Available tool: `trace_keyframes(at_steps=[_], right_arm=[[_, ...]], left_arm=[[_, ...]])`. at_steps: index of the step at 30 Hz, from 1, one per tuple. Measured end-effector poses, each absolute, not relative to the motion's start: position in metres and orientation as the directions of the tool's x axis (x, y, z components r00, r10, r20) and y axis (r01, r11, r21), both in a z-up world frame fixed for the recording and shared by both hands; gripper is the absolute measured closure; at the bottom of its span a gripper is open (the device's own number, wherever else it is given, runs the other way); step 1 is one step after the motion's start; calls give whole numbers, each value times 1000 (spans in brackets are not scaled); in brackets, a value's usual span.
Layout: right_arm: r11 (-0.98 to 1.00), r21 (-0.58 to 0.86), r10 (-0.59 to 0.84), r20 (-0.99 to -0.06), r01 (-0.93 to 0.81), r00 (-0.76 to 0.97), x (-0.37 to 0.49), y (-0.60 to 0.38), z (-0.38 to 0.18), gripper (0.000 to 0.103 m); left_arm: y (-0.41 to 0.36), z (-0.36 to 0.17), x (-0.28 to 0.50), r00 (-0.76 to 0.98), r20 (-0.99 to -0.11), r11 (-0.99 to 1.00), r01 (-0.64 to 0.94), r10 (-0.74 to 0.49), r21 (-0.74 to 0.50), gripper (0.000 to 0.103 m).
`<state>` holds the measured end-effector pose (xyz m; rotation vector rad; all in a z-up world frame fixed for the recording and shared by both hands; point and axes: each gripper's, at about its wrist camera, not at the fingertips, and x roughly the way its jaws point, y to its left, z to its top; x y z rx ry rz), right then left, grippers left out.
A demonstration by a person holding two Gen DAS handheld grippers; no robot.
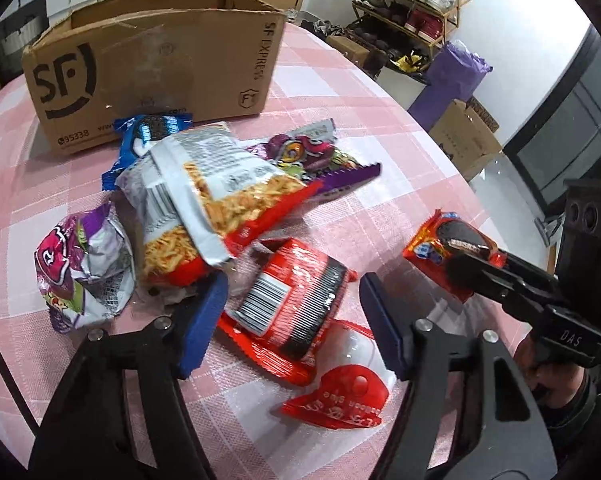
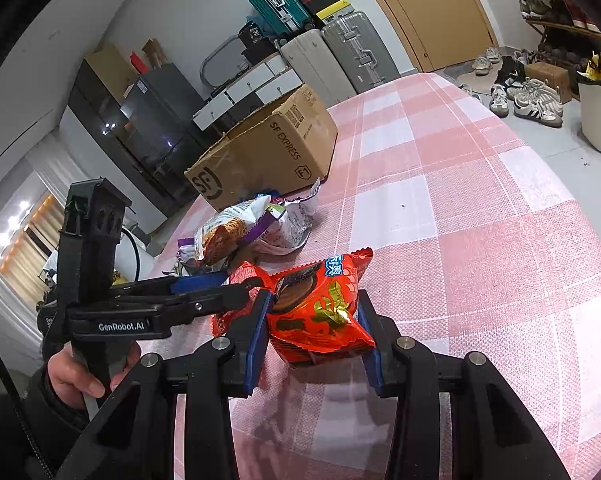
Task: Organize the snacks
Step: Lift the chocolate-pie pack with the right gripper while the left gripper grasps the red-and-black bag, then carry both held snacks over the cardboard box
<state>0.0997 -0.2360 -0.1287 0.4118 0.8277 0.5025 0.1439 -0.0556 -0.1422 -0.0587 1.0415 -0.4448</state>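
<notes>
Red snack packet (image 2: 318, 312) clamped in right tongs (image 2: 314, 340); left tongs (image 1: 292, 320) half-open.

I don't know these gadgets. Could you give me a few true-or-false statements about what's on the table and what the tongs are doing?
1. The right tongs grip a small red snack pack. True.
2. The cardboard box lies upside down. False: it stands with its open top up.
3. The left tongs straddle a red packet. True.
4. The tablecloth is blue-striped. False: it is pink and white check.
</notes>
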Motion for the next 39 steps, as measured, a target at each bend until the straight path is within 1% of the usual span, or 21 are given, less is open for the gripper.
trace_keyframes(at_steps=[3, 5, 6, 7, 8, 15, 18, 22, 28, 36, 39], right_arm=[[806, 532, 572, -588, -259, 573, 99, -237, -128, 63], [807, 531, 570, -587, -258, 575, 98, -237, -128, 63], [806, 533, 571, -586, -258, 575, 98, -237, -128, 63], [806, 532, 571, -586, -258, 575, 98, -237, -128, 63], [807, 532, 570, -586, -257, 576, 97, -237, -128, 63], [808, 532, 567, -587, -253, 577, 94, -239, -127, 63], [814, 526, 558, -591, -246, 583, 93, -239, -125, 63], [821, 506, 551, -584, -264, 596, 88, -235, -113, 63], [834, 481, 532, -569, -271, 627, 82, -229, -89, 63], [842, 401, 535, -531, -361, 658, 76, -205, -40, 63], [816, 404, 576, -499, -414, 647, 76, -193, -20, 63]], left_arm=[[-63, -143, 139, 409, -827, 899, 365, -387, -240, 37], [-67, -148, 141, 386, -834, 892, 379, -395, -247, 45], [-68, -151, 142, 378, -838, 892, 379, -393, -247, 53], [-69, -153, 143, 378, -841, 894, 377, -388, -243, 58], [-68, -153, 144, 378, -836, 891, 378, -397, -252, 60], [-63, -152, 140, 385, -835, 895, 369, -393, -251, 61], [-54, -145, 134, 391, -821, 892, 352, -415, -283, 61], [-47, -130, 120, 427, -810, 901, 344, -402, -265, 61], [-30, -100, 98, 482, -800, 922, 321, -357, -217, 61], [6, -43, 74, 587, -728, 928, 315, -355, -198, 61], [22, -21, 68, 613, -702, 928, 311, -363, -208, 61]])
